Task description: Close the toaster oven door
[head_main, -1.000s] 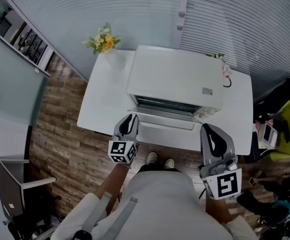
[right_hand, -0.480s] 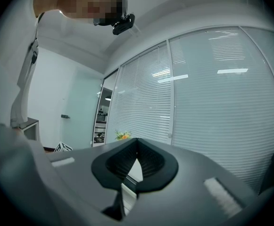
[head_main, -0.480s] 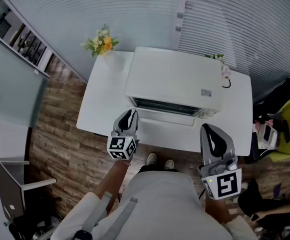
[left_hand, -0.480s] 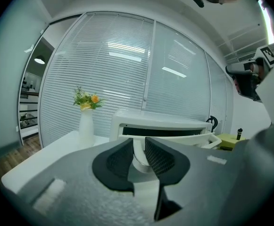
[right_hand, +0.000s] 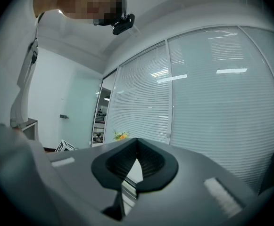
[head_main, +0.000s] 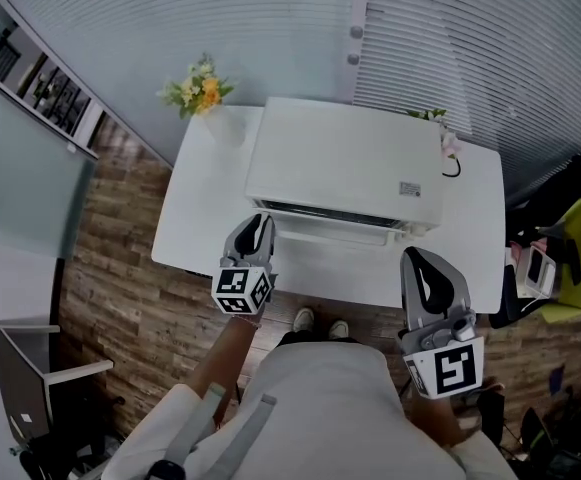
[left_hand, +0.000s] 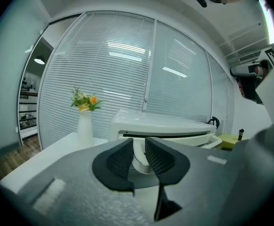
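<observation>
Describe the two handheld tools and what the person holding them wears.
The left tongs and the right tongs are grey moulded shells tipped with black textured pads. Each carries a cube of black-and-white square markers, the left cube and the right cube. No cables show. The person wears a light top crossed by grey straps, and white shoes.

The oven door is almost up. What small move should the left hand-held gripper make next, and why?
Probably push the door a little more up and in toward the toaster oven: a dark gap shows along its top edge, and the left hand-held gripper seems clamped on its left end.
</observation>
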The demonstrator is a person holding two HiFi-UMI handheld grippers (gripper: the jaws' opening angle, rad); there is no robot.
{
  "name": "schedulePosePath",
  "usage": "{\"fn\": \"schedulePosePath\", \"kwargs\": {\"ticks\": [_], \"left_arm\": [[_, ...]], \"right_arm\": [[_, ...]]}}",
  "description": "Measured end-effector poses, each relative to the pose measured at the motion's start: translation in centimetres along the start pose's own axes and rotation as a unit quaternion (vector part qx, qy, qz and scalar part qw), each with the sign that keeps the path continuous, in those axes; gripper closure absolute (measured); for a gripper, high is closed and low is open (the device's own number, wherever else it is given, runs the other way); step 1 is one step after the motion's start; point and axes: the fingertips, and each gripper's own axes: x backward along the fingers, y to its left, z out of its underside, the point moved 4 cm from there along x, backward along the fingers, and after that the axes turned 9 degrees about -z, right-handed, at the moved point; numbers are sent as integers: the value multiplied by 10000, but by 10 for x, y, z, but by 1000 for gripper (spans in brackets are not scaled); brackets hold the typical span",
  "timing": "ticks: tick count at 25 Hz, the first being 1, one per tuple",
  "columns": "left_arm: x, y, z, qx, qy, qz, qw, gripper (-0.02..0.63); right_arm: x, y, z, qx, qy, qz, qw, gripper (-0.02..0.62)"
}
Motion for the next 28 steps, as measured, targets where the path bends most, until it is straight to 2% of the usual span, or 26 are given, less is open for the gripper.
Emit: {"fn": "schedulePosePath", "kwargs": {"ticks": [12,18,21,28], "left_arm": [[-18,0,-8,-24,-21,1,10000,517],[-20,0,-11,-61,-46,-12,10000,517],[-20,0,-12,-60,-6,-25,10000,517],[-14,0,-19,-187,10,-12,9998,520]], "right_arm": [[-5,-10,2,-119,6,77,9999,591],[-5,-13,2,-16,22,64,10000,591],[-7,-12,-1,-186,-3,123,9998,591],[-2,-12,-1,79,34,73,9999,591]]}}
